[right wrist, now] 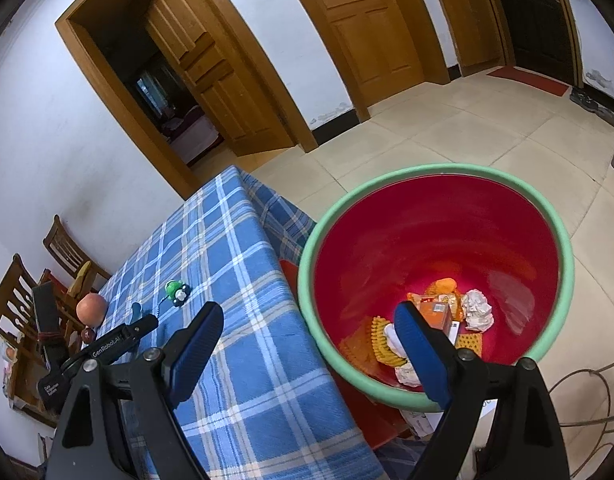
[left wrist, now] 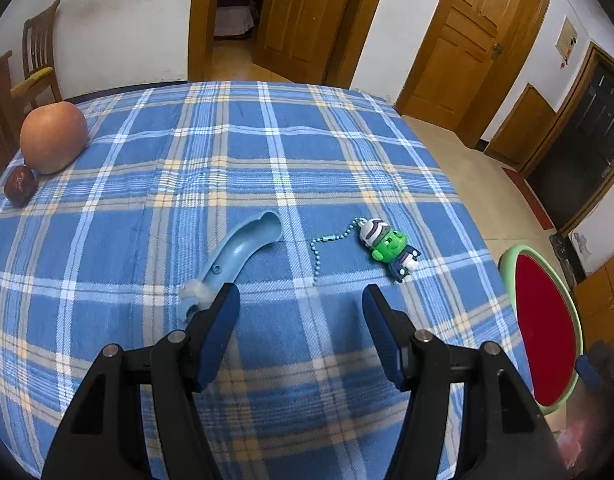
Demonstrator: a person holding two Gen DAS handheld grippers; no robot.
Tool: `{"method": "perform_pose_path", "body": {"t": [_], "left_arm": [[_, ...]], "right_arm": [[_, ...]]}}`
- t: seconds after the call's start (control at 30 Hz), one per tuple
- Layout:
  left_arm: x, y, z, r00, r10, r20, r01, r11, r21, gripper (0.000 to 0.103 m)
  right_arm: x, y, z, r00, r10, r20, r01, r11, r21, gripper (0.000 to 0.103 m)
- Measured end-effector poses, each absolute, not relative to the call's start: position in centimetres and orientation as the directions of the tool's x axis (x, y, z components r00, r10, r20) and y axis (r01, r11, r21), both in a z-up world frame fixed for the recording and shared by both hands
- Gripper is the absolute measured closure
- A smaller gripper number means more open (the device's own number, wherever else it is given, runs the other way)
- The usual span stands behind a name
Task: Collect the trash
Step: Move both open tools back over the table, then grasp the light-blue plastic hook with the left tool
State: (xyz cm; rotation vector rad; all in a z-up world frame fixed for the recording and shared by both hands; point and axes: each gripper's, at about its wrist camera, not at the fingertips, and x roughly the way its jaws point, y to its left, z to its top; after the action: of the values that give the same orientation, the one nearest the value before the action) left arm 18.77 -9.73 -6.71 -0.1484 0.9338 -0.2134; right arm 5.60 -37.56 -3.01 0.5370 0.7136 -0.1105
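Red bin (right wrist: 435,240) already holds crumpled paper and wrappers — on the counter (left wrist: 267,152) a white wad (left wrist: 193,291) remains; left tongs (left wrist: 301,300) and right tongs (right wrist: 307,320) stand apart, empty.

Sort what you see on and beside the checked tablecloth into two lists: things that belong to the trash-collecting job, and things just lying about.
Part of the job:
- red bin with green rim, trash already inside
- blue plastic piece
- white wad beside it
- left tool, open
- right tool, open over the bin

Probably just lying about:
- apple
- small dark fruit
- green toy keychain
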Motion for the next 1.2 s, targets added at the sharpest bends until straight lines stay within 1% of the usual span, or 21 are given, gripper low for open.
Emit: {"method": "perform_pose_path", "body": {"t": [0.33, 0.6, 0.73, 0.83, 0.9, 0.93, 0.97, 1.0, 1.07, 1.1, 1.17, 1.2], "left_arm": [[17.0, -7.7, -5.0, 0.593, -0.245, -0.767, 0.138, 0.969, -0.203, 0.039], [18.2, -6.7, -4.8, 0.618, -0.182, -0.765, 0.139, 0.983, -0.122, 0.039], [19.4, -6.5, -5.4, 0.62, -0.128, -0.774, 0.14, 0.989, -0.051, 0.039], [20.0, -6.4, -6.0, 0.606, -0.134, -0.784, 0.159, 0.986, -0.046, 0.039], [20.3, -6.3, -6.4, 0.594, -0.143, -0.792, 0.164, 0.985, -0.055, 0.043], [20.4, -6.2, -6.7, 0.586, -0.15, -0.796, 0.165, 0.984, -0.064, 0.051], [20.5, -6.1, -6.8, 0.579, -0.157, -0.8, 0.167, 0.983, -0.073, 0.055], [20.4, -6.1, -6.8, 0.589, -0.156, -0.793, 0.169, 0.983, -0.068, 0.057], [20.3, -6.0, -6.8, 0.589, -0.17, -0.79, 0.18, 0.981, -0.077, 0.068], [20.2, -6.0, -6.8, 0.587, -0.179, -0.789, 0.185, 0.979, -0.084, 0.071], [20.1, -6.1, -6.8, 0.59, -0.188, -0.785, 0.196, 0.977, -0.087, 0.085], [20.0, -6.3, -6.8, 0.595, -0.187, -0.782, 0.202, 0.976, -0.079, 0.085]], "right_arm": [[7.1, -36.1, -3.1, 0.751, 0.111, -0.65, 0.242, 0.871, 0.428, 0.014], [7.8, -34.4, -3.0, 0.741, 0.134, -0.658, 0.207, 0.886, 0.414, 0.014], [8.4, -33.7, -2.8, 0.736, 0.136, -0.663, 0.194, 0.896, 0.4, 0.014], [8.9, -33.0, -2.8, 0.73, 0.137, -0.669, 0.185, 0.903, 0.387, 0.014], [9.2, -32.6, -2.6, 0.728, 0.137, -0.672, 0.178, 0.909, 0.378, 0.014], [9.3, -32.3, -2.5, 0.727, 0.137, -0.673, 0.172, 0.912, 0.372, 0.014], [9.5, -32.0, -2.4, 0.725, 0.136, -0.675, 0.167, 0.916, 0.365, 0.014], [9.8, -31.7, -2.3, 0.724, 0.135, -0.677, 0.162, 0.92, 0.357, 0.014], [10.2, -31.1, -2.3, 0.72, 0.135, -0.68, 0.154, 0.926, 0.346, 0.014], [10.4, -30.9, -2.3, 0.719, 0.135, -0.682, 0.15, 0.928, 0.341, 0.014], [11.0, -30.2, -2.3, 0.714, 0.133, -0.688, 0.142, 0.934, 0.327, 0.014], [11.4, -29.9, -2.3, 0.711, 0.133, -0.69, 0.137, 0.937, 0.322, 0.014]]}}
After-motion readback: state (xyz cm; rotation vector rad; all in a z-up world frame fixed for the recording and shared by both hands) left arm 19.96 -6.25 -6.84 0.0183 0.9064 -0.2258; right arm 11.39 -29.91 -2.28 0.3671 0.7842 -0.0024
